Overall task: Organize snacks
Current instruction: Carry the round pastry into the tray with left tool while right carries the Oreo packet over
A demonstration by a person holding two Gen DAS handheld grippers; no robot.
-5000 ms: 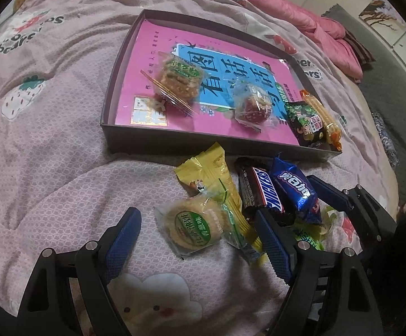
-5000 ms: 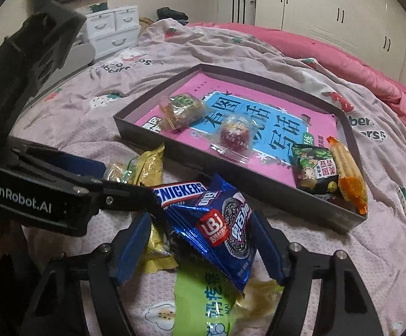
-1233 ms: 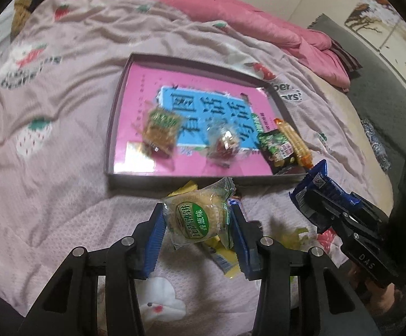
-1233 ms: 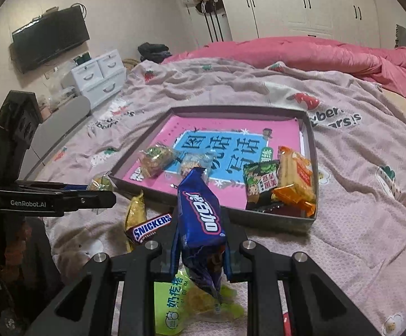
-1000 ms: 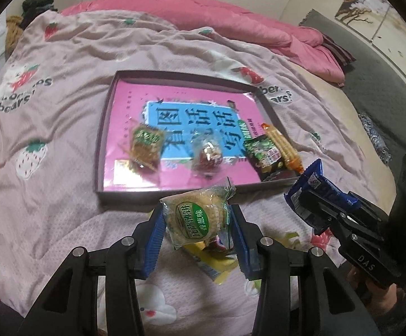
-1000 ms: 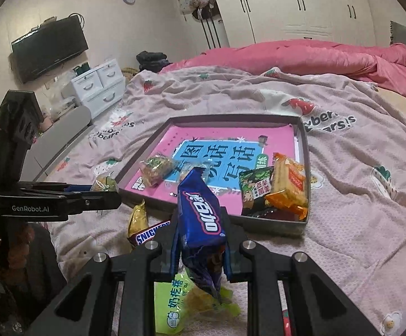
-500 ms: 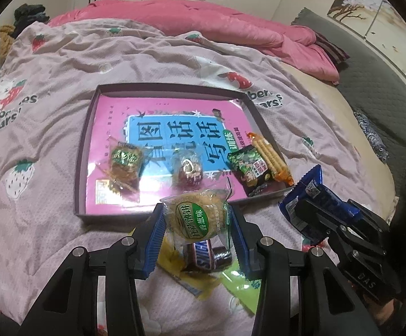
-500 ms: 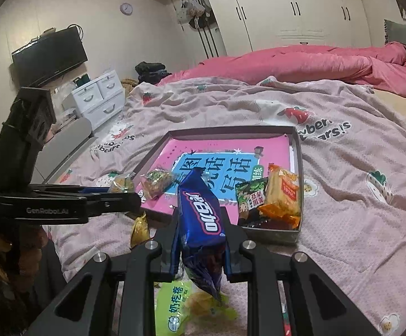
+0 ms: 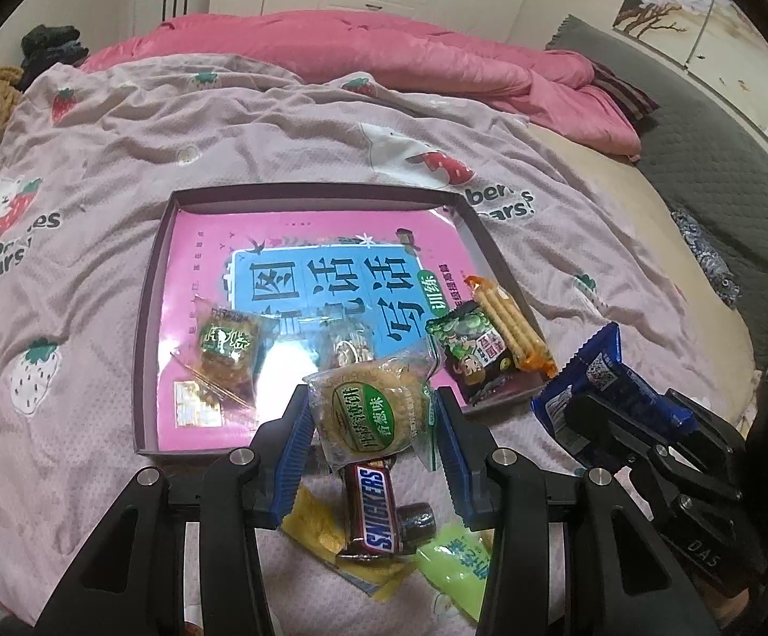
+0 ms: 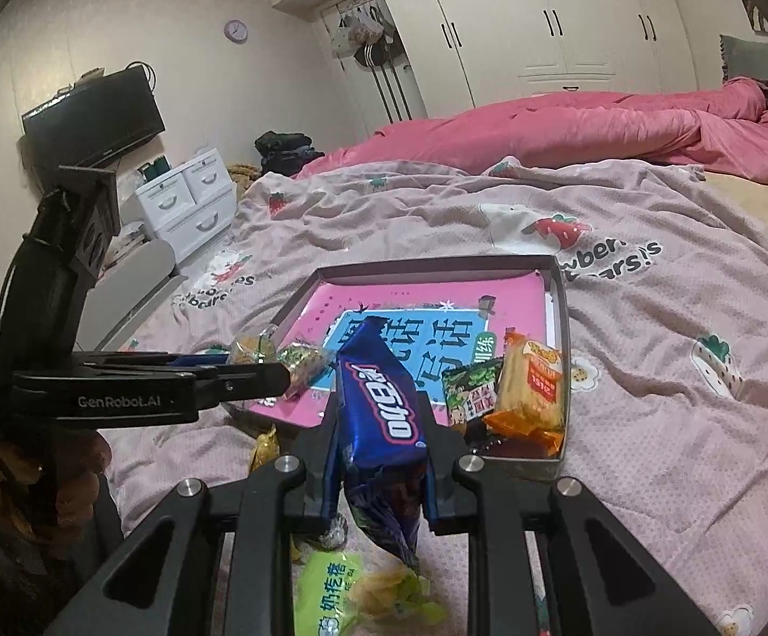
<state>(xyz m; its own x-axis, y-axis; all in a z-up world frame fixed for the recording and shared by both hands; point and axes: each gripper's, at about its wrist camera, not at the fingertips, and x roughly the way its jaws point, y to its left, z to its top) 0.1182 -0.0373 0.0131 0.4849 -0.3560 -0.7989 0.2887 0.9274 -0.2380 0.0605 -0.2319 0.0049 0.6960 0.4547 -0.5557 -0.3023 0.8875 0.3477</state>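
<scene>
My left gripper (image 9: 370, 432) is clamped on a round biscuit (image 9: 370, 411) in a clear wrapper with a green oval label, its blue pads pressing both sides of the pack. The biscuit hangs in the air over the near edge of the shallow box (image 9: 145, 318), whose floor is a pink and blue printed sheet. My right gripper (image 10: 378, 469) is squeezed tight on a blue Oreo packet (image 10: 381, 403), which stands nearly upright between the fingers (its lower end crumpled below them), in front of the box's near wall.

Inside the box lie a green-labelled cake (image 9: 224, 347), a small clear-wrapped sweet (image 9: 349, 347), a green bean snack bag (image 9: 471, 355) and an orange cracker pack (image 9: 508, 326). On the pink bedspread (image 9: 92, 185) below my left gripper sit a Snickers bar (image 9: 373, 509), a yellow packet (image 9: 315, 527) and a lime-green packet (image 9: 455, 562).

Five seconds ago both snacks lay in the loose pile on the bedspread and both grippers stood open around them; since then each has been lifted clear. Over the last second the box has slid lower in the left view, and the Snickers bar has come into sight under the biscuit.
</scene>
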